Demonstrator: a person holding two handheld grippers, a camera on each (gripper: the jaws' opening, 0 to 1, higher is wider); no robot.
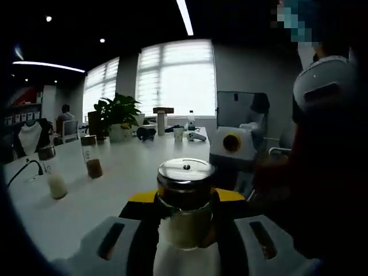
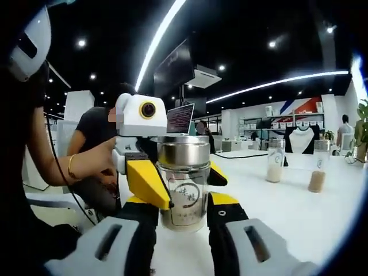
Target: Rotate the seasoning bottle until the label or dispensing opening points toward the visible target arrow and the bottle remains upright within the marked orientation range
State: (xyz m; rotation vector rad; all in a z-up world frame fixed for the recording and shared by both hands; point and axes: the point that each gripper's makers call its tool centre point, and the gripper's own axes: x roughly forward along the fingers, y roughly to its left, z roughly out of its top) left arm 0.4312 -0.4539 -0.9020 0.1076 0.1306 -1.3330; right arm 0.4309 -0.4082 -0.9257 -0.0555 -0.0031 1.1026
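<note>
In the left gripper view, your left tongs (image 1: 184,238) are clamped on the seasoning bottle (image 1: 185,204) at lower centre, its base hidden between the dark jaw pads, so you see only a flat, shiny metal lid over clear glass holding pale granules, with the right tongs' yellow jaws peeking out behind it above the white tabletop (image 1: 132,161). In the right gripper view, your right tongs (image 2: 183,221) grip the same bottle (image 2: 184,192) at centre frame; its cylindrical steel cap is plain, the dark round label on the glass is too small to read, and the left tongs' (image 2: 178,184) yellow jaws hold it from the far side.
</note>
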